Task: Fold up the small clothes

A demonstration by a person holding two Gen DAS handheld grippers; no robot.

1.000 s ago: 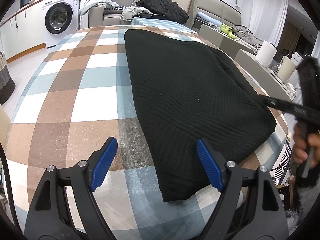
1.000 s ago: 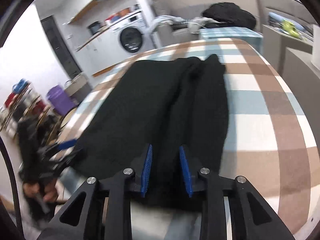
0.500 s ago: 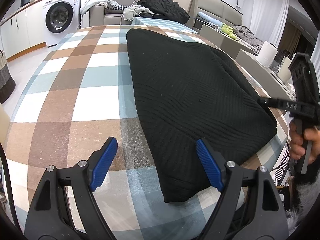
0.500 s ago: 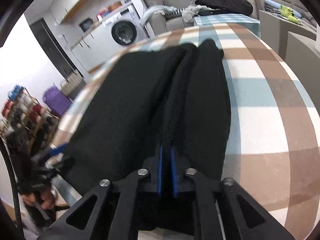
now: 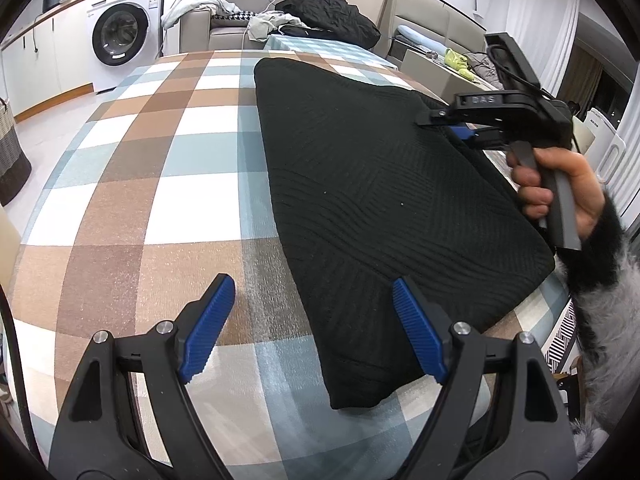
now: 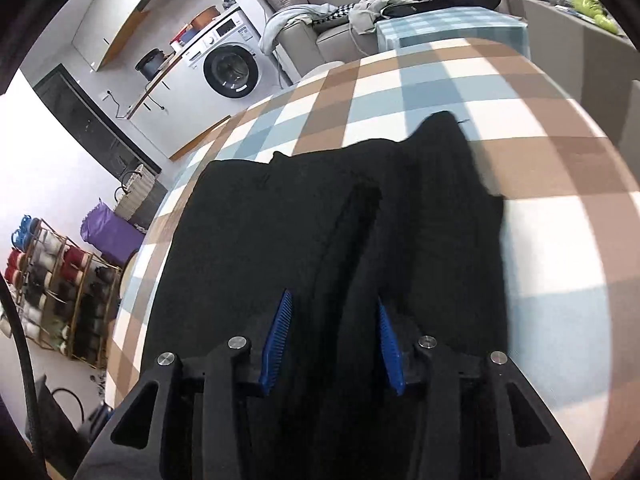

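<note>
Checked tablecloth (image 5: 120,208) covers table. Black knit garment (image 5: 380,200) lies flat on it, right of centre, near edge reaching table's front edge; 1 fold ridge runs down its middle in right wrist view.

Right gripper (image 6: 332,340): half a second ago pinched shut on that ridge, jaws have just been opening, cloth between pads but not pressed; fold looks released.

Left gripper (image 5: 308,332): wide open, empty, hovers over near corner, unmoved. Likely next grab.
</note>
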